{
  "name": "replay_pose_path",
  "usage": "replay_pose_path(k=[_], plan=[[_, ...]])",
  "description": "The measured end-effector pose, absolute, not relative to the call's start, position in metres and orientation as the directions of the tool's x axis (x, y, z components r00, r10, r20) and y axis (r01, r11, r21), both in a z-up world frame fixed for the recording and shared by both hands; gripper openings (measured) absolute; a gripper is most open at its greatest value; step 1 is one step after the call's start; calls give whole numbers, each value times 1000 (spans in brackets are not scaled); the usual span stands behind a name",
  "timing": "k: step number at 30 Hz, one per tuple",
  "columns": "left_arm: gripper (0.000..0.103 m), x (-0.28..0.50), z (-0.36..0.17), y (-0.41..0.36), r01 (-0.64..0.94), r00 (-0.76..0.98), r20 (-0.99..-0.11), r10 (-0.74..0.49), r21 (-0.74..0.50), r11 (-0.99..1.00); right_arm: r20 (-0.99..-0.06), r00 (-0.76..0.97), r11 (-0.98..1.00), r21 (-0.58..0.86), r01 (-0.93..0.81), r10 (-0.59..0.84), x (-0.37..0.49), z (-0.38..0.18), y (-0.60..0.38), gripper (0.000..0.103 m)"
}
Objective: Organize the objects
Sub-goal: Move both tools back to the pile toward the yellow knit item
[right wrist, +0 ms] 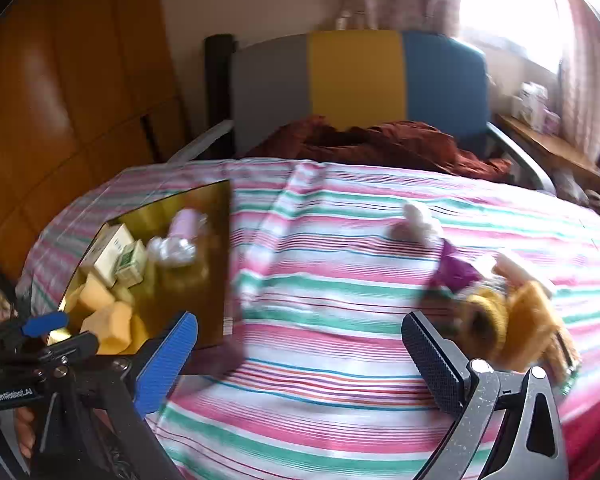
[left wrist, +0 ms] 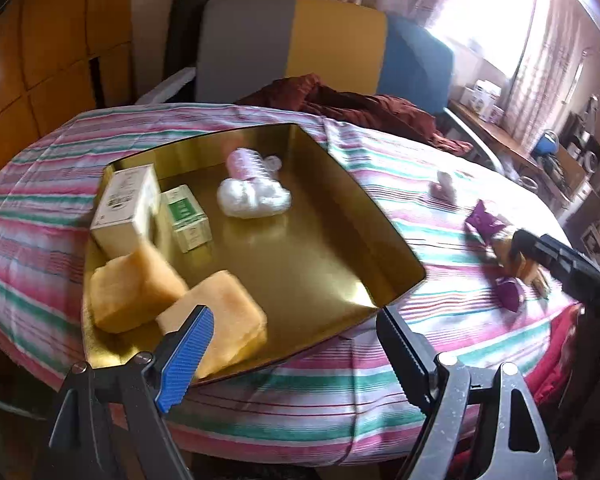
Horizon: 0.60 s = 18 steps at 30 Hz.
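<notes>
A gold tray (left wrist: 384, 240) on the striped tablecloth holds two yellow sponges (left wrist: 136, 286), two white boxes (left wrist: 126, 208), a white cotton wad (left wrist: 252, 196) and a pink bottle (left wrist: 246, 162). My left gripper (left wrist: 296, 328) is open over the tray's near edge, empty. My right gripper (right wrist: 300, 336) is open above the cloth, empty; it also shows in the left wrist view (left wrist: 556, 256). A purple-and-yellow plush toy (right wrist: 500, 308) lies just right of its right finger. A small white-and-grey ball (right wrist: 416, 222) lies behind the toy. The tray (right wrist: 216, 264) is at left.
A round table with a pink, green and white striped cloth (right wrist: 324, 384). A chair with grey, yellow and blue back (right wrist: 356, 76) holds a dark red cloth (right wrist: 384, 140). A wooden cabinet (right wrist: 60, 100) stands left. A cluttered shelf (left wrist: 512, 136) is at right.
</notes>
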<state>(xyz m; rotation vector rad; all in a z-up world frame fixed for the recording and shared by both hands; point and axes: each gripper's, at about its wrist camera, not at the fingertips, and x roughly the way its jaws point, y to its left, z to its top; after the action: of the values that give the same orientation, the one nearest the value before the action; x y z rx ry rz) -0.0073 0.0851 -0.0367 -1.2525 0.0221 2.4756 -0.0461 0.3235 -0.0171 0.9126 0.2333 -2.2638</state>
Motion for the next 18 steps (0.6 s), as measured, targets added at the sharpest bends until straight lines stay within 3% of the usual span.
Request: replay_pose_path(k=[13,18], plan=[[84,-9,-25,171,-535,-420,-788,450,-185,-824,-632,-733,-961,71,267,-251,-136,17,479,103],[84,-13,-28,215,-613,-322,-809,492,-218,-759,-632,-731,-966,167,196,-258,-152,10,512,103]])
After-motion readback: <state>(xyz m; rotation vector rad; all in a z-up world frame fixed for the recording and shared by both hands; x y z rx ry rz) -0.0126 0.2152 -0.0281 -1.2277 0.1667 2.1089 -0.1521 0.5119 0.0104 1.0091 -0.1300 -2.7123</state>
